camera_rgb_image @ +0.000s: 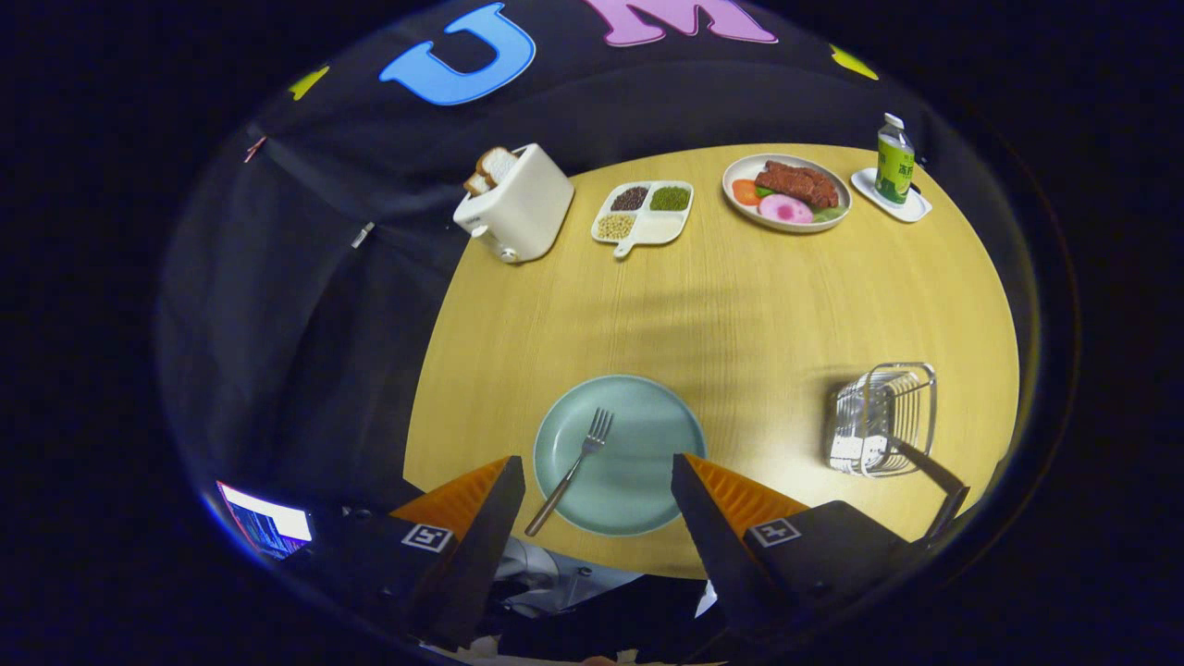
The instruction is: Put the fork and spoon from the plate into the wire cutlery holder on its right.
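A pale green plate lies on the wooden table just ahead of my fingers. A metal fork rests across its left half, tines pointing away from me, handle reaching over the near rim. To the right of the plate stands the wire cutlery holder, with a dark handle sticking out of it toward me. My gripper hovers above the near edge of the plate, open, with nothing between its fingers; the fork's handle lies close to the left finger.
Along the far side of the table stand a white toaster with bread slices, a divided dish of beans, a plate of food and a green bottle on a small white tray. A lit screen sits low at my left.
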Action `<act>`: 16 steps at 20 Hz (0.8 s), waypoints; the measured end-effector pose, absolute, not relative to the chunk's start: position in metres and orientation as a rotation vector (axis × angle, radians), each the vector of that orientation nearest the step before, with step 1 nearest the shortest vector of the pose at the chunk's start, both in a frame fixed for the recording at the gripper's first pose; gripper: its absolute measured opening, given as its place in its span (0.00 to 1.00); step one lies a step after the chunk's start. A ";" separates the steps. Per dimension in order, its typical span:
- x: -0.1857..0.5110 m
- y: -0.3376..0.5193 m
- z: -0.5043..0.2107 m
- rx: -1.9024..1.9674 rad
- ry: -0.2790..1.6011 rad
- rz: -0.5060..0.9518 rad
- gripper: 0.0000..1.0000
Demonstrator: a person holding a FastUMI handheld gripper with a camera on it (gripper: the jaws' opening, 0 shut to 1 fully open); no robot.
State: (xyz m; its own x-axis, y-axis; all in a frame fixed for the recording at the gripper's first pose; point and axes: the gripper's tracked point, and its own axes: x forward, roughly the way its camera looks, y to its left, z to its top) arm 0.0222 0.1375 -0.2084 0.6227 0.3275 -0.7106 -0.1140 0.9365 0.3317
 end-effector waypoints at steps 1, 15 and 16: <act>0.021 0.150 -0.219 0.257 0.881 0.262 0.99; 0.038 0.188 -0.353 0.074 1.093 0.120 0.99; 0.037 0.188 -0.356 0.063 1.098 0.117 0.99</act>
